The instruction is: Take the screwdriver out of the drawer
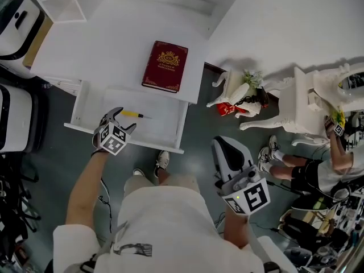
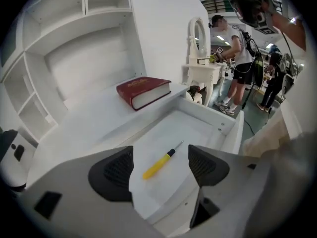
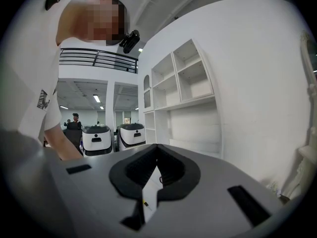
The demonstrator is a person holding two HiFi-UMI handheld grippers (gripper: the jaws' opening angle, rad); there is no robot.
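**Head view.** A white bench [image 1: 114, 44] fills the upper left of the frame, with a red book [image 1: 165, 66] lying flat near its front edge. Below the book the drawer [image 1: 170, 131] stands pulled open. The screwdriver [image 1: 135, 114], with a yellow handle, lies on the drawer floor in the upper left part, its shaft pointing toward frame right. The left gripper [image 1: 121, 121] hangs over the left front of the drawer, just below the screwdriver. The right gripper [image 1: 226, 148] is at lower right, over the grey floor and well apart from the drawer. A second person [image 1: 318, 172] stands at the right edge, beside white carved furniture [image 1: 307, 104].

**Left gripper view.** The left gripper [image 2: 162, 175] has its jaws spread wide and holds nothing. The screwdriver [image 2: 161, 161] appears in the gap between them, resting on the drawer [image 2: 208, 128] floor, clear of both pads. The book [image 2: 143, 90] lies above, on the bench top.

**Right gripper view.** The right gripper [image 3: 157, 170] has its jaws drawn together to a thin slit, with nothing gripped. White open shelves [image 3: 183, 78] occupy the centre right.
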